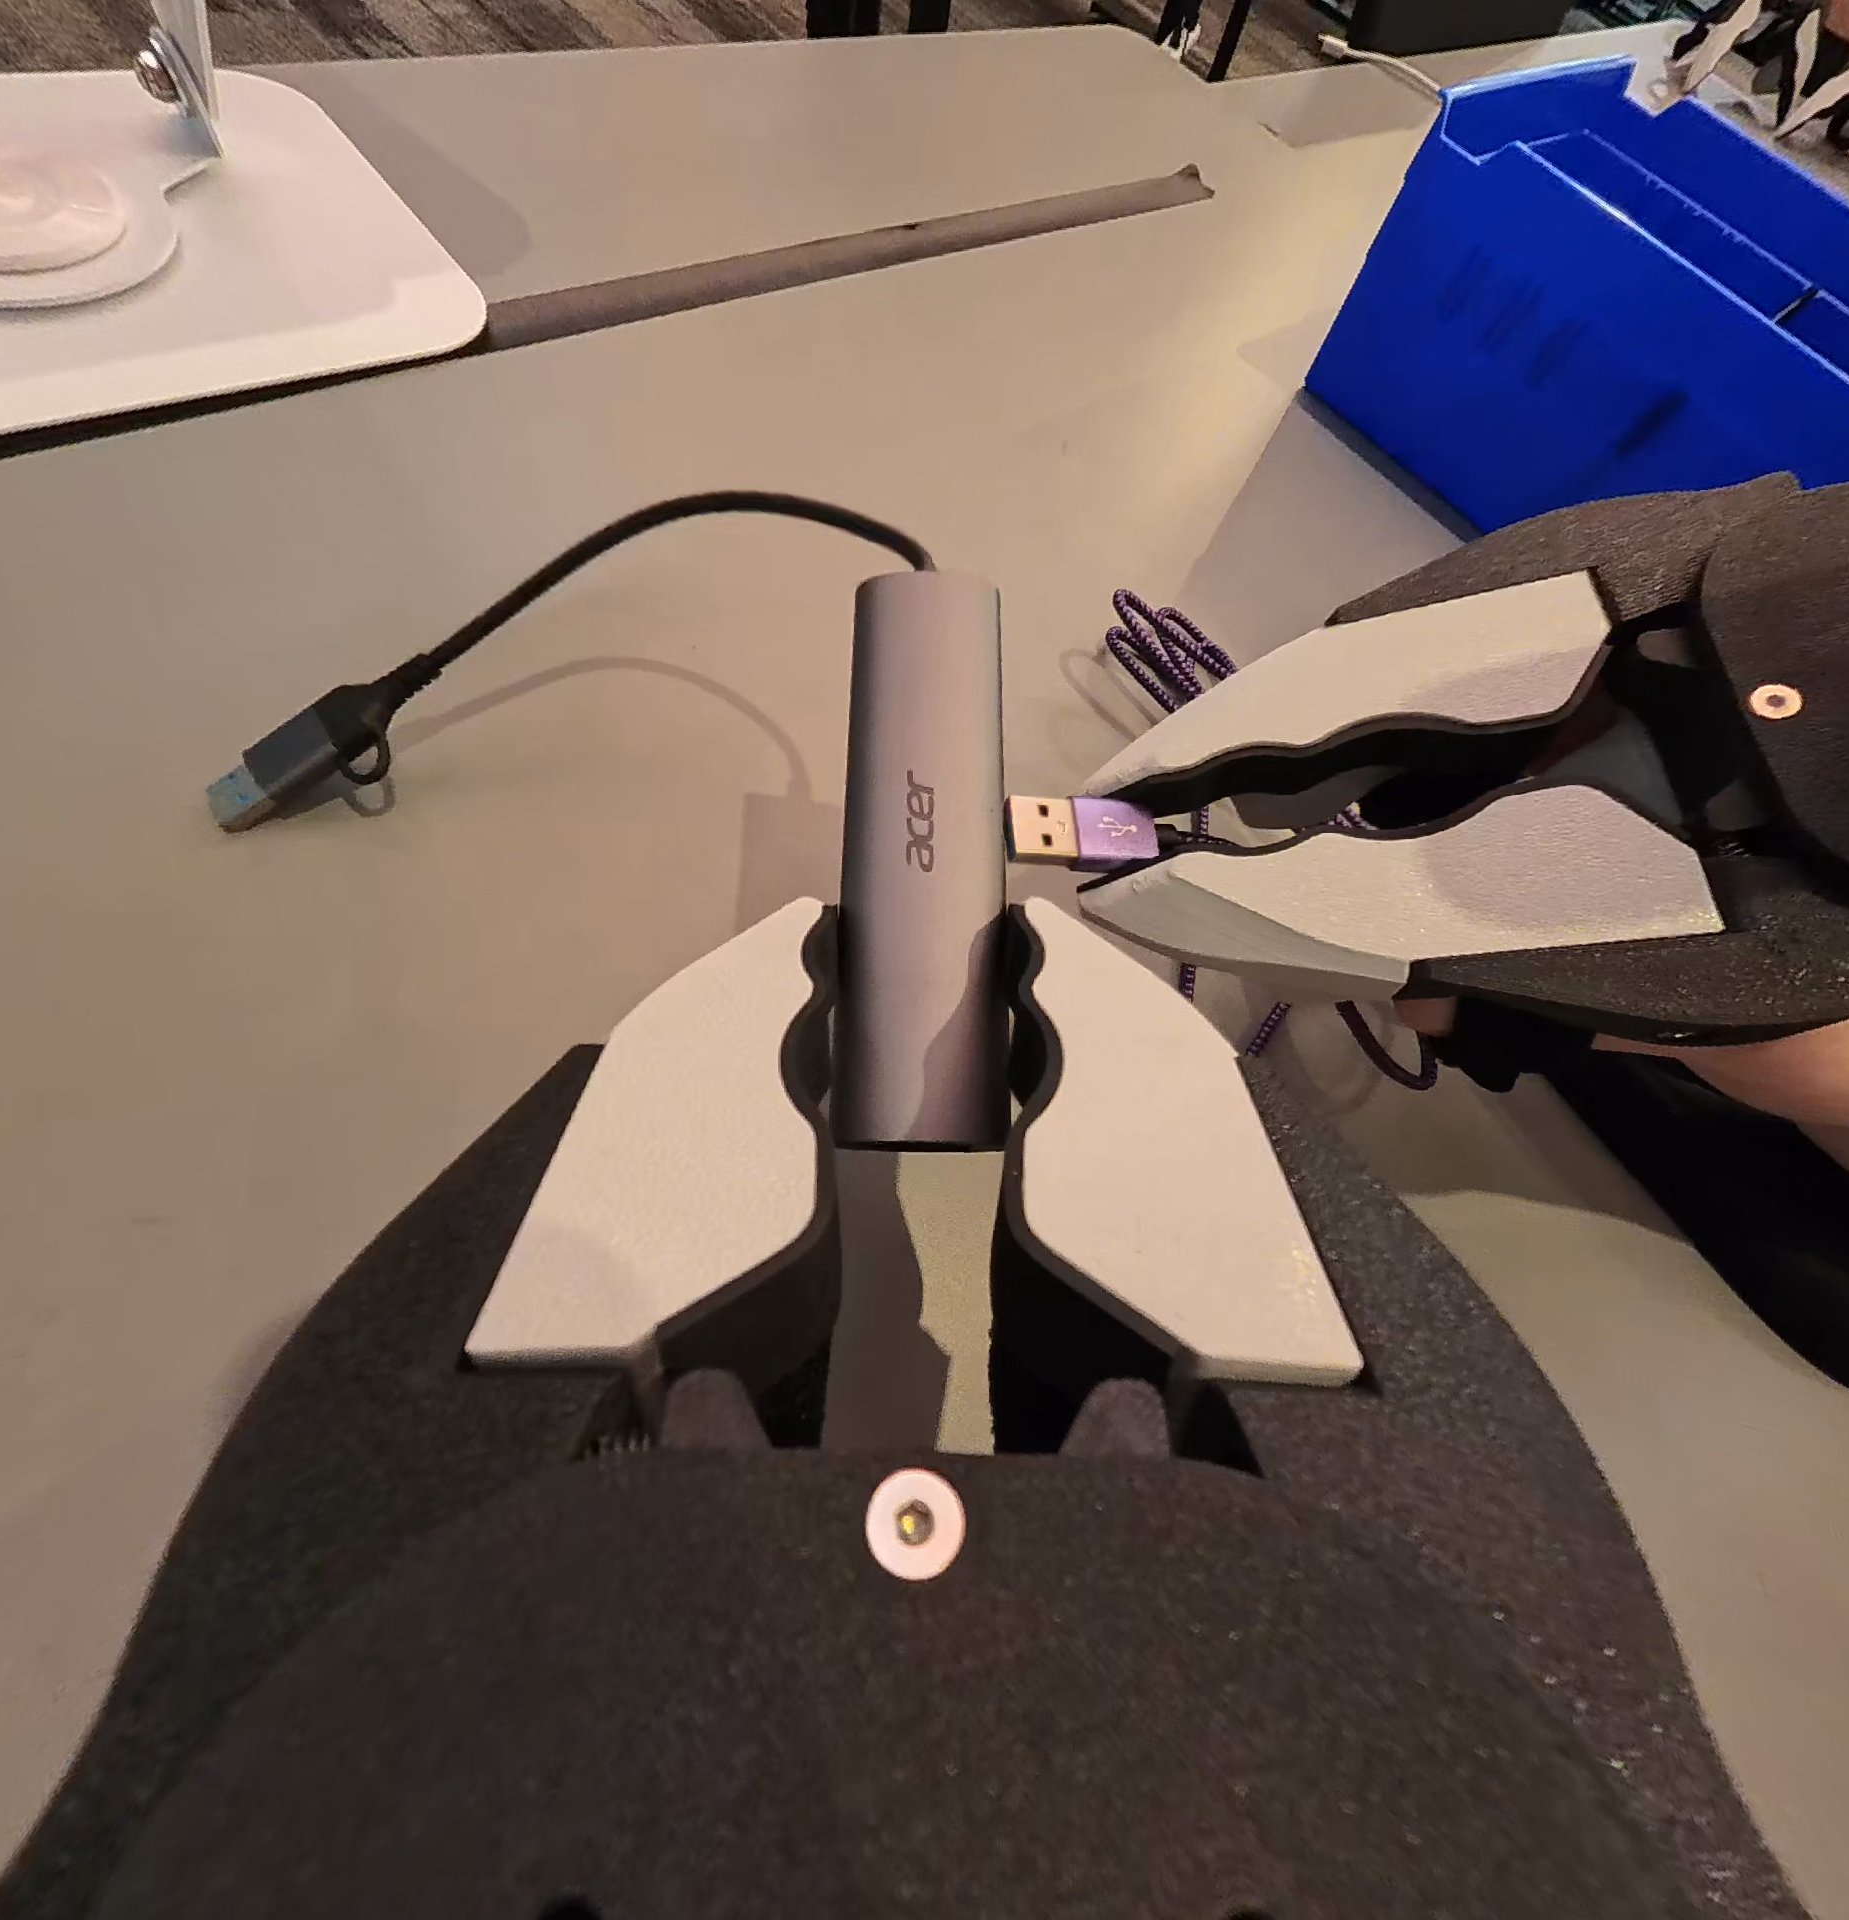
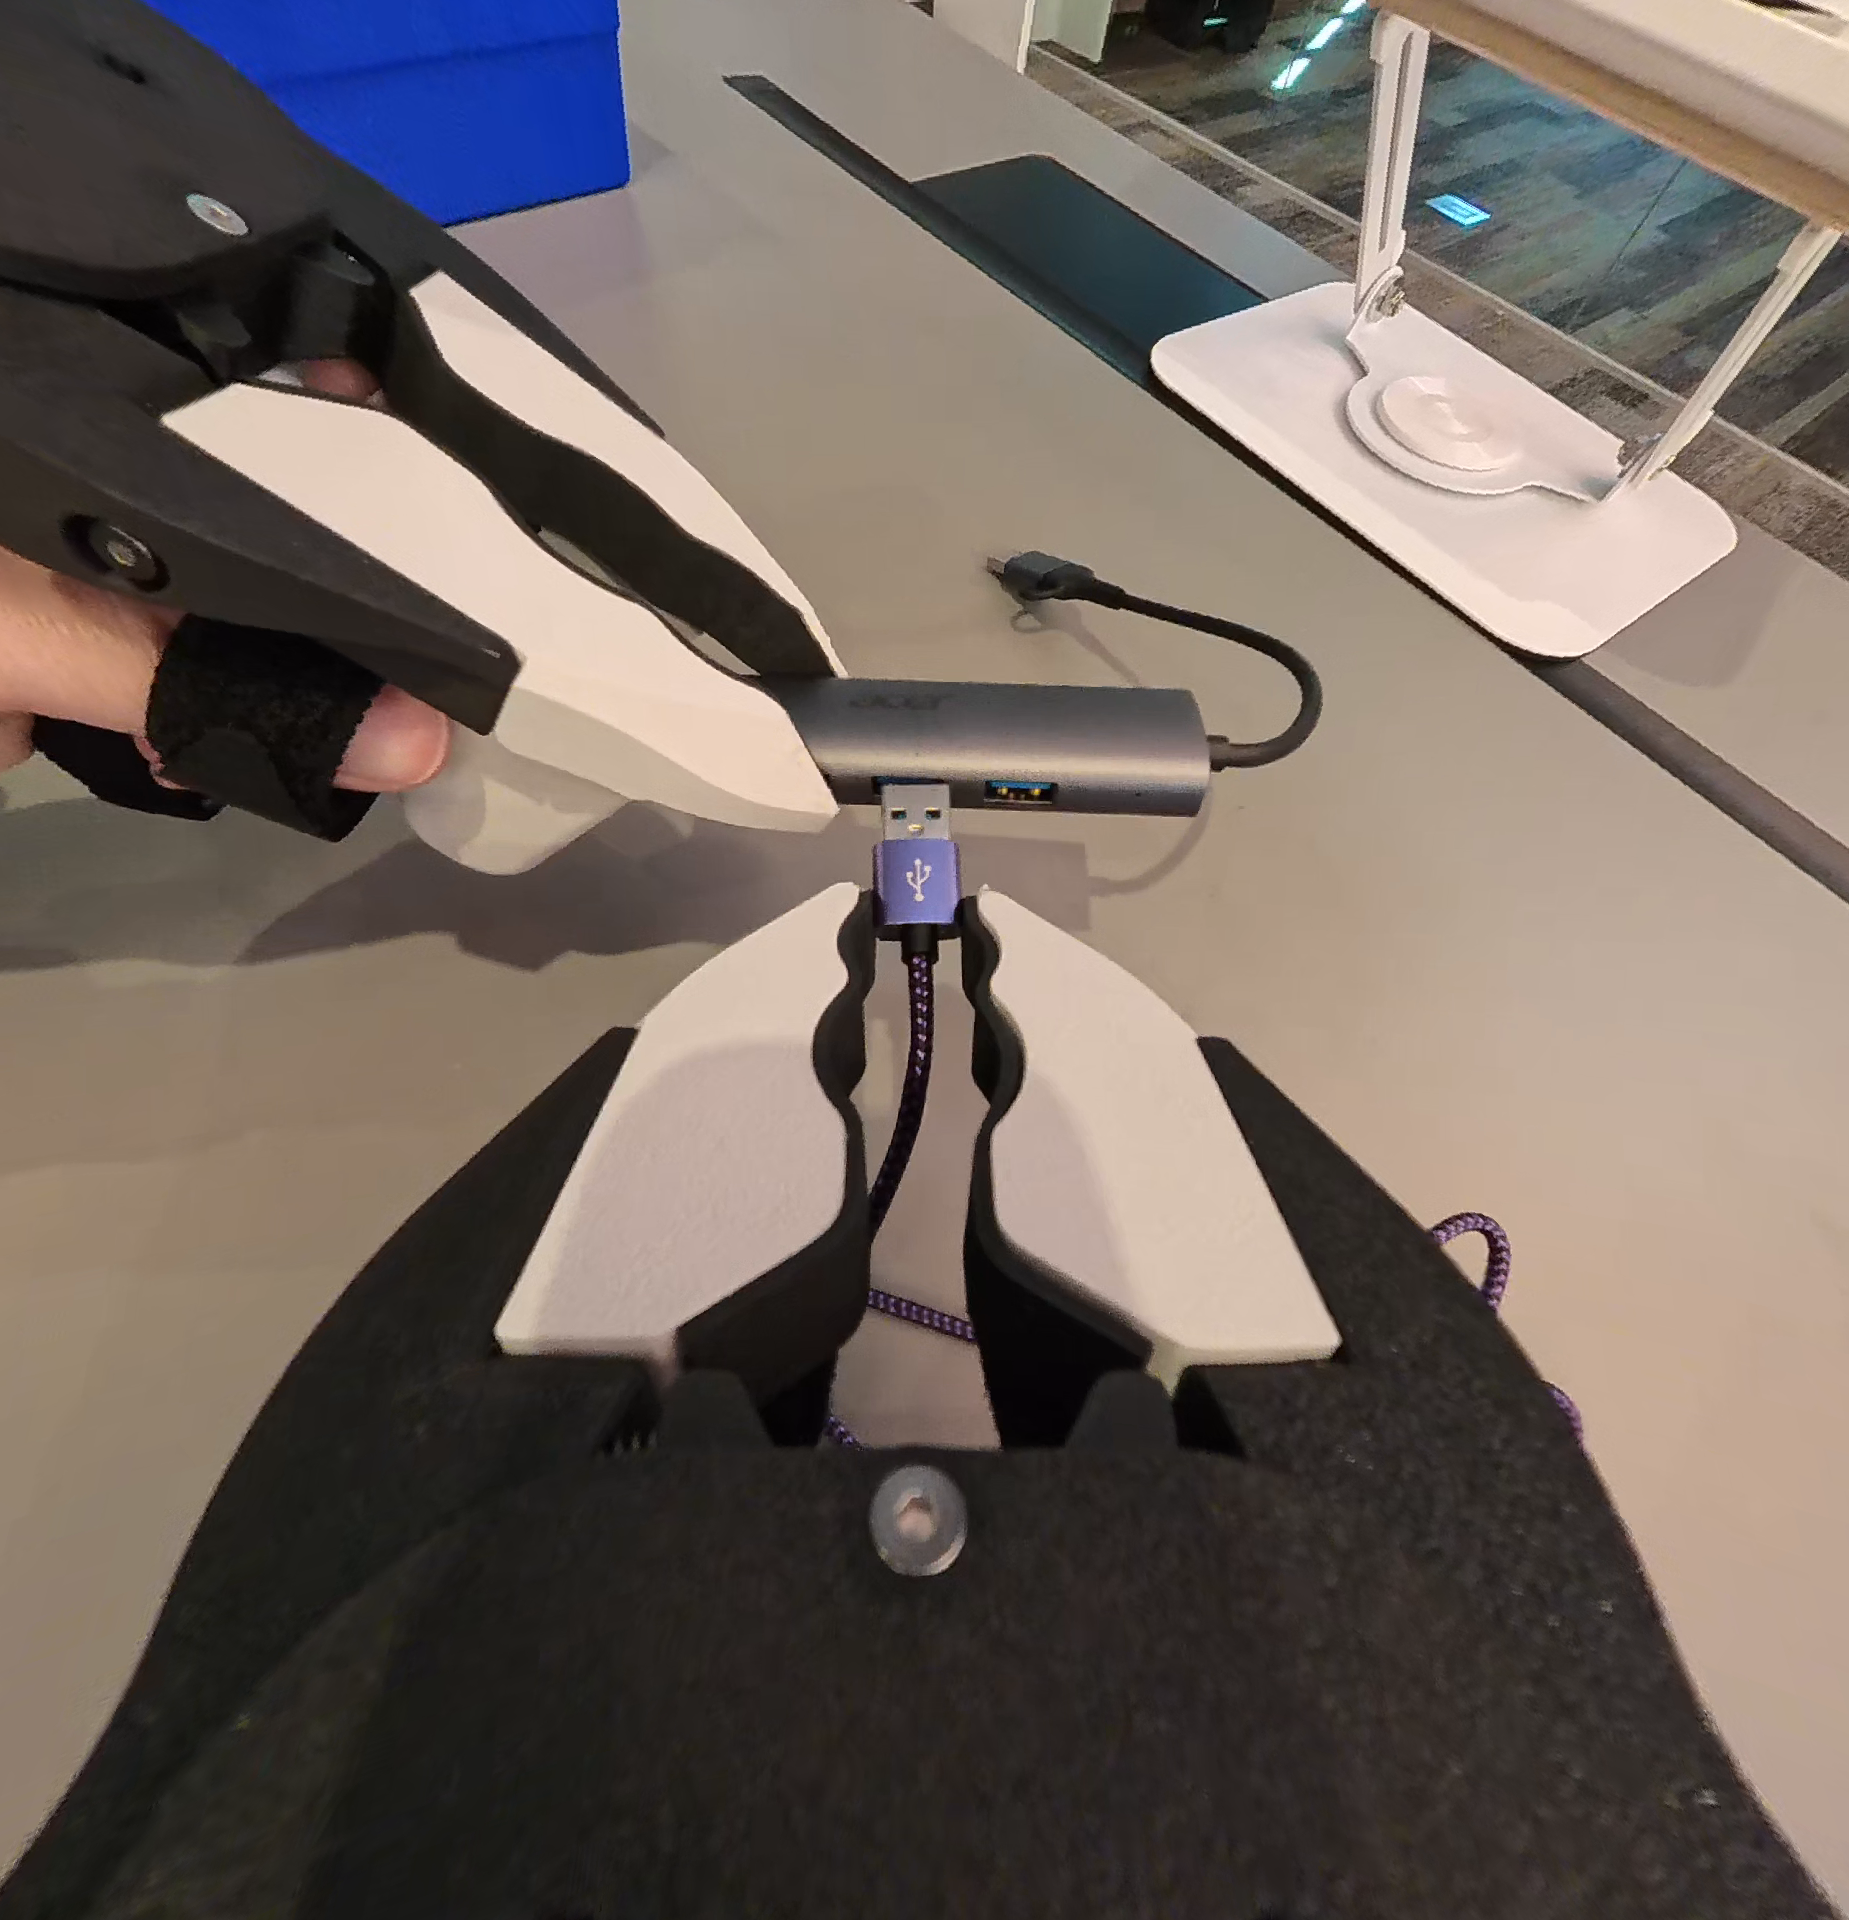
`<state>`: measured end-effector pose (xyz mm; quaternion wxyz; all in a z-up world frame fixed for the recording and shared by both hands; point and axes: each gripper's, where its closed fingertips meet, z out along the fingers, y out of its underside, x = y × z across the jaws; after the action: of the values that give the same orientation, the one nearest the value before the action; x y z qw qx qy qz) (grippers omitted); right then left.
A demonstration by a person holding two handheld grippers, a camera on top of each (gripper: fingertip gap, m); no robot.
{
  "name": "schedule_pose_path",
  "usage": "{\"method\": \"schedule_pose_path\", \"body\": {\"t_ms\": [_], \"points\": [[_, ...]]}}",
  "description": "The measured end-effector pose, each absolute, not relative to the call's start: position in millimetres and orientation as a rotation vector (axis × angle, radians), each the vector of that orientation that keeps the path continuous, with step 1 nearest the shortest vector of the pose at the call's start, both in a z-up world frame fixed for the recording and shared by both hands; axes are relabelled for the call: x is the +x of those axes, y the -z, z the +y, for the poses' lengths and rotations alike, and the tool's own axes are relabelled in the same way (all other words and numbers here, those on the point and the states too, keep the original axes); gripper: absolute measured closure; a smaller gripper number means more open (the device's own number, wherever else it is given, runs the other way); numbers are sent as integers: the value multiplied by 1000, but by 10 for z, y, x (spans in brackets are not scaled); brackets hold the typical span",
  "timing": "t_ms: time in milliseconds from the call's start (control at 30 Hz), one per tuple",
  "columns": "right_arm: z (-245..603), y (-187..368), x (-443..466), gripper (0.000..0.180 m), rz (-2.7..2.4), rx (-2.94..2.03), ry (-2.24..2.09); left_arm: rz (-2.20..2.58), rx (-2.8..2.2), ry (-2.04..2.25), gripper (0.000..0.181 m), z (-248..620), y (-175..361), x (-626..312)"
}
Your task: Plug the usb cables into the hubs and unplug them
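A grey USB hub (image 1: 922,831) with a short black lead and its own plug (image 1: 276,774) is held above the grey table. My left gripper (image 1: 920,914) is shut on the hub's near end. My right gripper (image 2: 915,894) is shut on a purple USB plug (image 2: 915,878) with a braided purple cable (image 2: 904,1081). The plug's metal tip sits just at the hub's side port (image 2: 904,784), beside a second blue port (image 2: 1019,792). In the left wrist view the plug (image 1: 1081,831) touches or nearly touches the hub's right side, held by the right gripper (image 1: 1096,836). The left gripper also shows in the right wrist view (image 2: 806,748).
A blue plastic bin (image 1: 1626,301) stands at the far right of the table. A white stand with a flat base (image 1: 203,291) sits far left; it also shows in the right wrist view (image 2: 1450,488). Loose purple cable (image 1: 1169,644) lies behind the right gripper. Both grippers' tips are close together, under 4 cm apart.
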<state>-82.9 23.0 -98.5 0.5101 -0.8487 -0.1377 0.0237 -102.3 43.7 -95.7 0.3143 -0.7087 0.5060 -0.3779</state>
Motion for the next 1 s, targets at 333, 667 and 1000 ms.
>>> {"method": "schedule_pose_path", "body": {"t_ms": [333,667,1000], "points": [[239,1018,-831,164,-313,-2067,-54,1359,-1840,936,151,420,974,-1003],[237,1007,-819,165,-278,-2057,-50,1382,-1788,837,151,414,969,-985],[235,1008,-829,165,-290,-2051,-35,1401,-1776,809,151,407,981,-994]]}}
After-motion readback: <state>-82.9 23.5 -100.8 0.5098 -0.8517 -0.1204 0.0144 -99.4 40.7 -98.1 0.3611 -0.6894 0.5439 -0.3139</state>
